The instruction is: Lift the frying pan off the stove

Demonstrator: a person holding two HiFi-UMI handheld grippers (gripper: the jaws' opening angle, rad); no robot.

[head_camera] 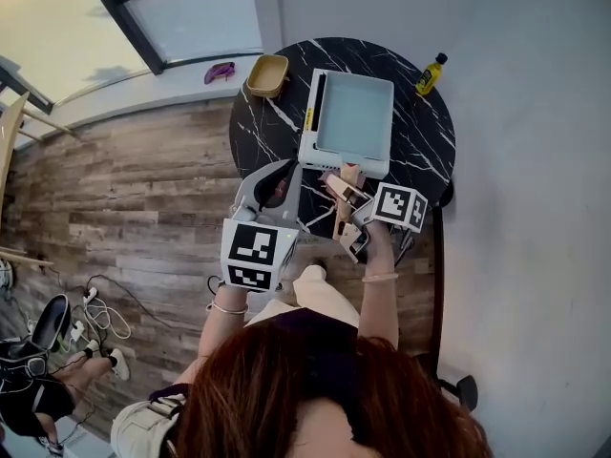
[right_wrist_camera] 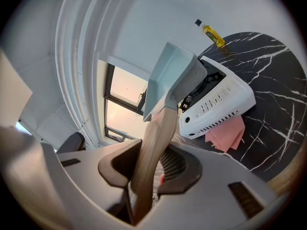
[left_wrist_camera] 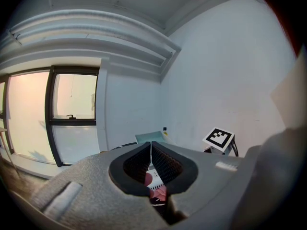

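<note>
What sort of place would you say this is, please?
Probably a room with a makeshift cooking corner rather than a fitted kitchen: a white portable stove and an oil bottle stand on a round black marble table, on a wood floor by big windows.

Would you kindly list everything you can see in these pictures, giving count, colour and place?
Table: one, black marble, round, beside the white wall.
Stove: one, white, on the table.
Frying pan: one, pale teal, square, over the stove; wooden handle.
Cloth: one, pink, on the table, partly under the stove.
Bottle: one, yellow, at the table's far right edge.
Bowl: one, tan, at the table's far left edge.
Small object: one, purple, on the window sill.
Cables: a tangle, white, on the wooden floor.
Left gripper: one, grey, shut, empty.
Right gripper: one, grey, shut on the pan's handle.
</note>
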